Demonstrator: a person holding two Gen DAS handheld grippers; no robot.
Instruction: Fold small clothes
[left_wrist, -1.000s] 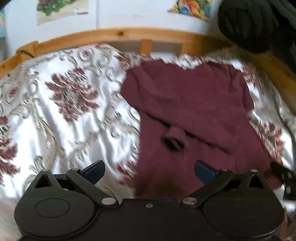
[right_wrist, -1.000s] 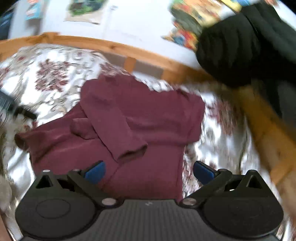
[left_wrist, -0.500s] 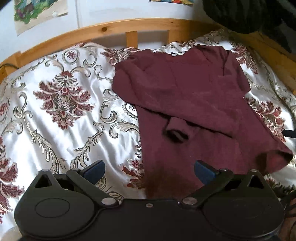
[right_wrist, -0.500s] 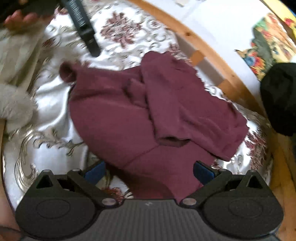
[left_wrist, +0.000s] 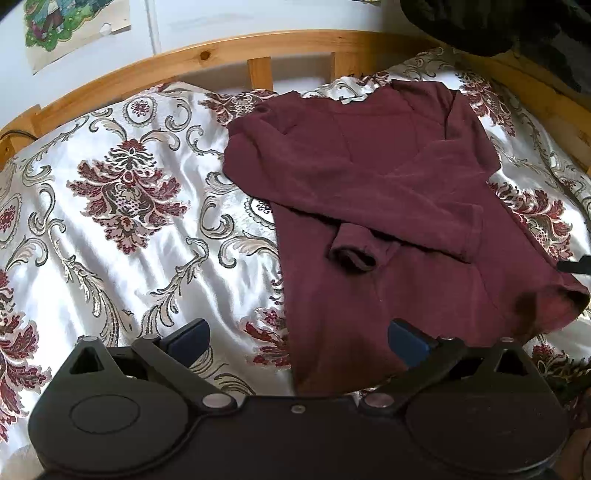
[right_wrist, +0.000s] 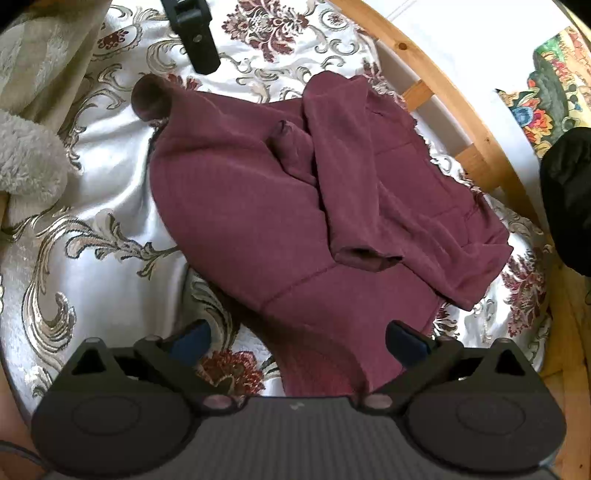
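A maroon top (left_wrist: 388, 206) lies flat on the bed's floral satin cover (left_wrist: 122, 221), both sleeves folded across its front, one cuff (left_wrist: 351, 256) open near the middle. The left gripper (left_wrist: 297, 338) hovers over the hem, spread wide and empty. The right gripper (right_wrist: 297, 338) is likewise wide apart and holds nothing above the lower edge. A wooden bed rail (left_wrist: 221, 55) runs behind.
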